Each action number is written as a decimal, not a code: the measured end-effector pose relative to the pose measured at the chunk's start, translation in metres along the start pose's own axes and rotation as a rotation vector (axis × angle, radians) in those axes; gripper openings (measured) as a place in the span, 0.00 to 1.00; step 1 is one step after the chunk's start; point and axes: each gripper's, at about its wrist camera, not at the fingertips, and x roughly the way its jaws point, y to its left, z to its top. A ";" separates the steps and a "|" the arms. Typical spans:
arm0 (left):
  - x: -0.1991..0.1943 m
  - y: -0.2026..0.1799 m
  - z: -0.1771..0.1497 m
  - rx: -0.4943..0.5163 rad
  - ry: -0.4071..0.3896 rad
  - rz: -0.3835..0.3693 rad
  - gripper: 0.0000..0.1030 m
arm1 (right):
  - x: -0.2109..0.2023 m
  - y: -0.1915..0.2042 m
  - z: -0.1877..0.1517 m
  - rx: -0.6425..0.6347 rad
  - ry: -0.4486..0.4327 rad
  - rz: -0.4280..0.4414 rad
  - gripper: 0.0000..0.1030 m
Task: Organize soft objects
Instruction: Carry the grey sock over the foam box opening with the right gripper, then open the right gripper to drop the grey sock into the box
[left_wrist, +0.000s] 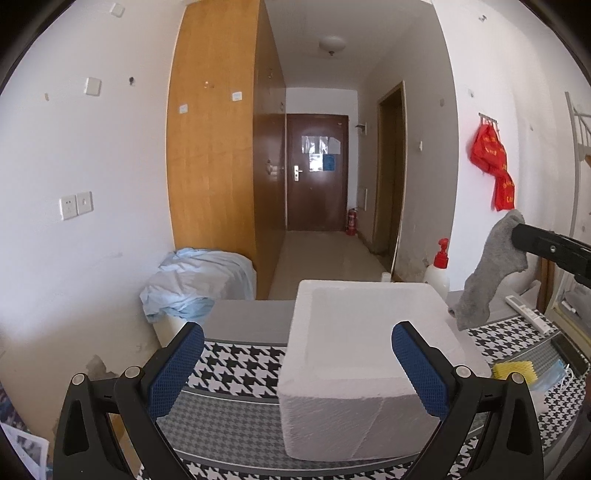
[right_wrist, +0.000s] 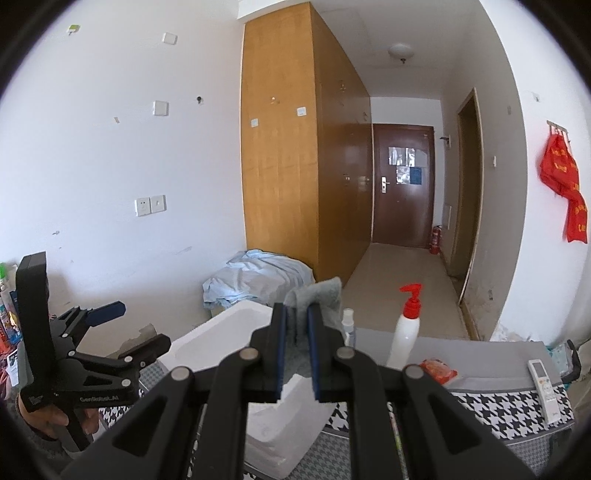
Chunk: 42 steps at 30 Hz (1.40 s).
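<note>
Right wrist | right claw (right_wrist: 296, 325) clamped on grey sock (right_wrist: 318, 295) | left claw (left_wrist: 297, 363) apart, beside foam box (left_wrist: 365, 354)

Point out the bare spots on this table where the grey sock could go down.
The white foam box looks empty inside. Bare houndstooth cloth lies left of it, by the open left gripper. The right side is crowded: yellow sponge, remote, pump bottle. The right gripper holds the grey sock.
</note>
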 end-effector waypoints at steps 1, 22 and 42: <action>-0.001 0.001 0.000 -0.002 -0.001 0.000 0.99 | 0.002 0.002 0.001 -0.002 0.003 0.005 0.14; -0.010 0.022 -0.011 -0.023 -0.003 0.031 0.99 | 0.039 0.027 -0.003 -0.009 0.090 0.077 0.14; 0.000 0.034 -0.022 -0.038 0.029 0.032 0.99 | 0.079 0.029 -0.017 0.008 0.200 0.083 0.14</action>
